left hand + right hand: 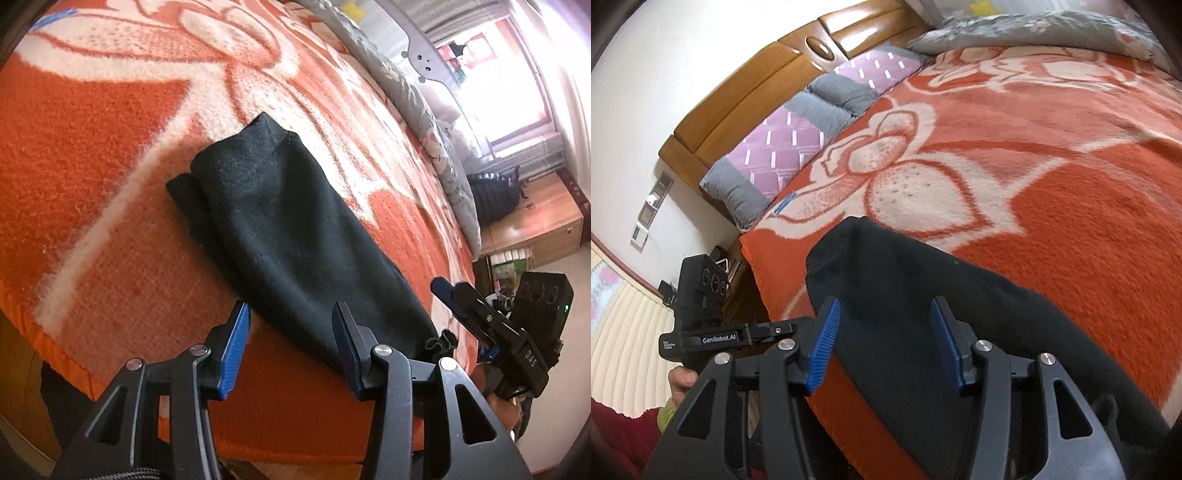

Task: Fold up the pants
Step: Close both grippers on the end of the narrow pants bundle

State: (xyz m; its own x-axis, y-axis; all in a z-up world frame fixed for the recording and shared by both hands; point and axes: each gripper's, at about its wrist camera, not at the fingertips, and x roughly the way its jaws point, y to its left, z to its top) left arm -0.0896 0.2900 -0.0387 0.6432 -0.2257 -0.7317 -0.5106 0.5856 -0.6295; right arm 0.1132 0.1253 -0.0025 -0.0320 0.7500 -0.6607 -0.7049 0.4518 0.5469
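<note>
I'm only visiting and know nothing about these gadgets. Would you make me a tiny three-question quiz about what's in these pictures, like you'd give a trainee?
1. True or false: the left gripper is clamped on the dark pants.
2. Multiple choice: the pants lie on
A. a wooden floor
B. the orange flowered blanket
C. a grey pillow
3. Fill in: in the right wrist view, the pads of the right gripper are coloured ____.

Key
1. False: its jaws stand apart, with nothing between them.
2. B: the pants lie folded lengthwise on the blanket, near the bed's edge.
3. Blue. The right gripper is open too, above the pants.
</note>
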